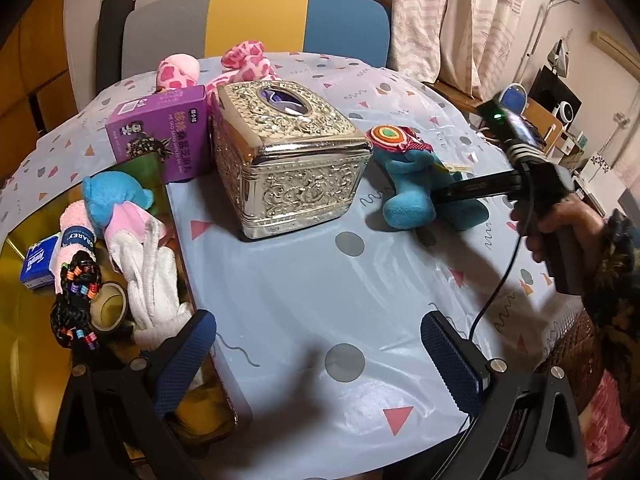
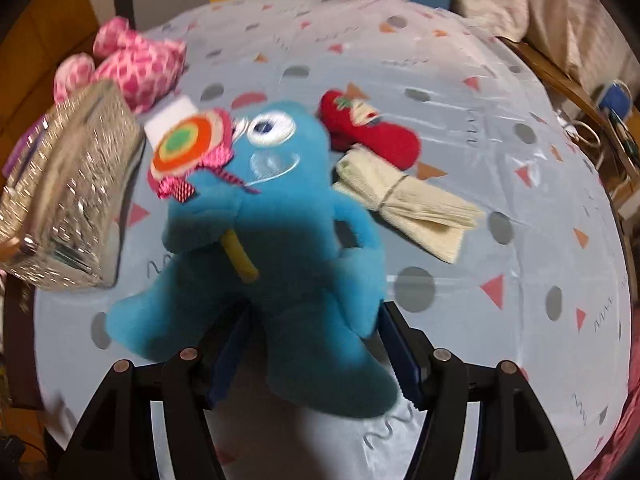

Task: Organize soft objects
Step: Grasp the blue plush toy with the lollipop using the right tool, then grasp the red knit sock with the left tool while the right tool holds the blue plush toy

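Note:
A blue plush monster (image 2: 276,240) with a felt lollipop lies between my right gripper's (image 2: 316,352) fingers, which are shut on its lower body. It also shows in the left wrist view (image 1: 412,196), held just above the table. My left gripper (image 1: 320,364) is open and empty over the tablecloth, beside a gold tray (image 1: 24,352). The tray holds a small blue-and-pink plush (image 1: 112,204), white gloves (image 1: 152,276), a pink towel roll, a black beaded item and a tape roll. A pink spotted plush (image 2: 136,64), a red sock (image 2: 376,136) and folded cream cloth (image 2: 404,200) lie on the table.
A silver ornate tissue box (image 1: 288,156) stands mid-table, with a purple carton (image 1: 160,128) to its left. A multicoloured chair (image 1: 256,20) stands behind the table. A cable runs from the right gripper across the table's right edge.

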